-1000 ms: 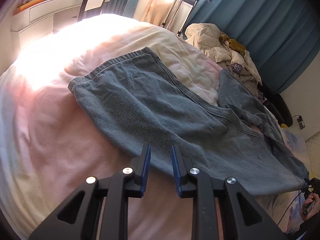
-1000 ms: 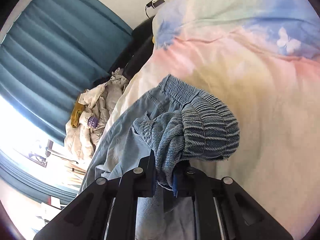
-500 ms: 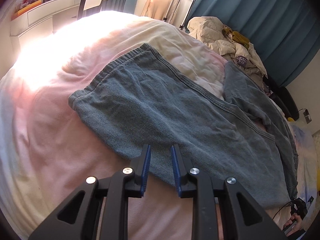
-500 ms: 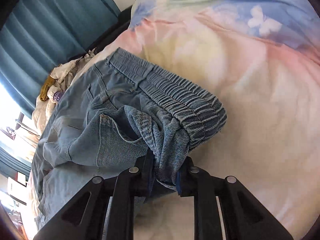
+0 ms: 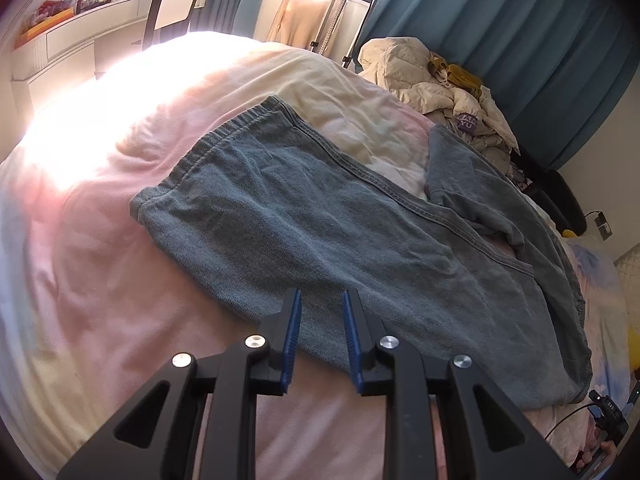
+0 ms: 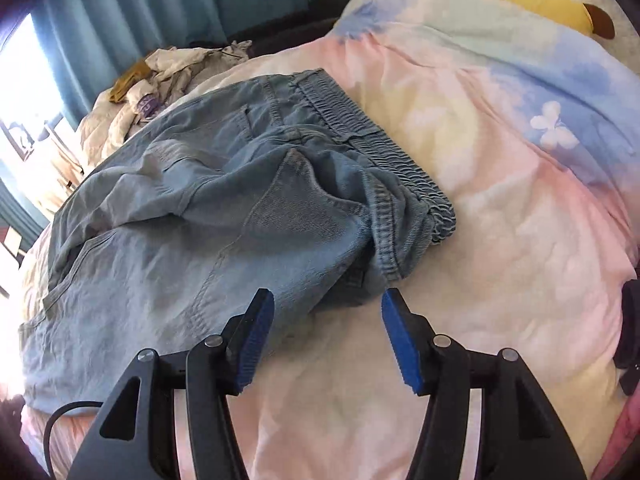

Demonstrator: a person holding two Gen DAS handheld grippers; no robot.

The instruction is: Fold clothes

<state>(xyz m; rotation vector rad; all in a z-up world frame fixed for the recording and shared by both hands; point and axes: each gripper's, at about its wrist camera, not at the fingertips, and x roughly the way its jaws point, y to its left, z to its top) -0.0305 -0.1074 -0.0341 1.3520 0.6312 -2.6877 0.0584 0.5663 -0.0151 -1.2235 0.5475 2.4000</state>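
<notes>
A pair of light blue jeans (image 5: 320, 236) lies spread on the bed, one leg toward the left wrist view's near side. My left gripper (image 5: 318, 312) hovers over the near edge of that leg, its jaws a small gap apart and holding nothing. In the right wrist view the jeans' elastic waistband (image 6: 360, 132) lies bunched on the quilt. My right gripper (image 6: 326, 312) is open wide and empty, just in front of the crumpled waist corner (image 6: 384, 240).
The bed has a pink, yellow and blue quilt (image 6: 520, 200). A heap of cream clothes (image 5: 440, 84) lies at the far side by blue curtains (image 5: 540, 40). A clothes rack (image 5: 344, 8) and a desk (image 5: 80, 28) stand behind. A yellow plush (image 6: 560, 12) lies near the headboard.
My right gripper has let go of the jeans' waistband and opened wide; the waist now lies on the quilt. The left gripper has drifted slightly and stays narrowly open.
</notes>
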